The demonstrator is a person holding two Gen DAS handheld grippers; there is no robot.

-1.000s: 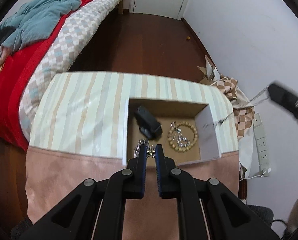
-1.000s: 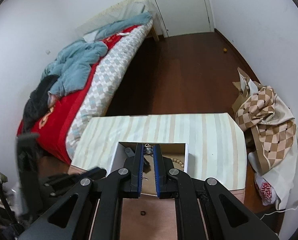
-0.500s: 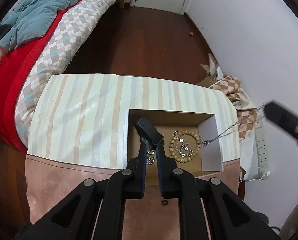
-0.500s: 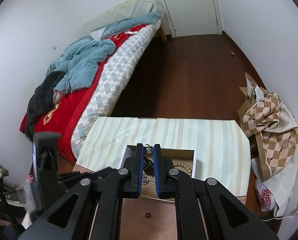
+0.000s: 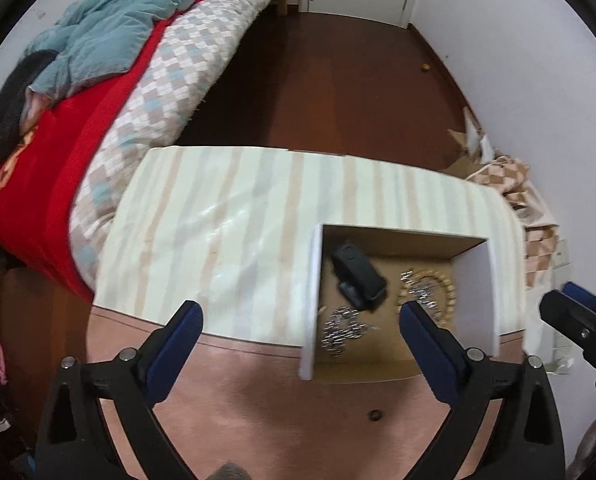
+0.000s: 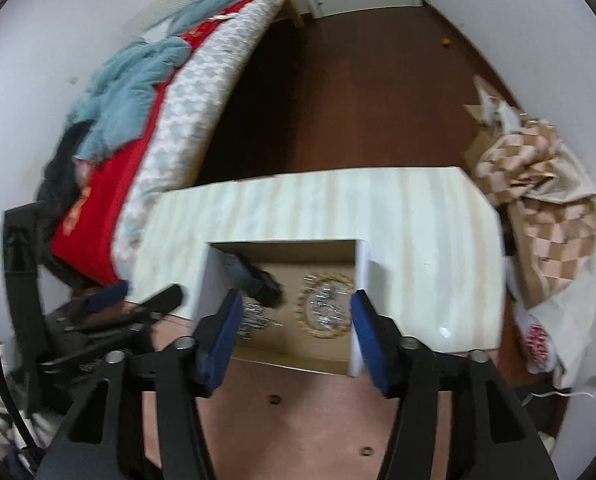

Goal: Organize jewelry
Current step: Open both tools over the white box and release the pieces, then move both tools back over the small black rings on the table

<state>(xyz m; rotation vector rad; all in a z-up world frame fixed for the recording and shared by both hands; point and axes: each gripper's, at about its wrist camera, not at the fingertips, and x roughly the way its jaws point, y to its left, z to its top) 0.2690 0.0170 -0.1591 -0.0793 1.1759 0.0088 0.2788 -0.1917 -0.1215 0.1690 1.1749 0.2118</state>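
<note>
The left gripper [image 5: 300,312] hung wide open and empty above the table's [image 5: 225,220] near edge. Inside the cardboard box [image 5: 313,304] lay a silver chain [image 5: 344,330], a black case [image 5: 360,278] and a bead bracelet [image 5: 428,294]. The right gripper [image 6: 295,310] gaped empty above the box.

**Materials and finishes**

Box [image 5: 474,280]: matt brown cardboard inside, smooth white walls. Chain [image 5: 344,330]: shiny silver metal. Bead bracelet [image 5: 446,294]: light wood-look beads. Tabletop [image 5: 225,232]: glossy striped covering; near edge matt pinkish-brown. Gripper pads [image 6: 225,332]: matt blue.
</note>
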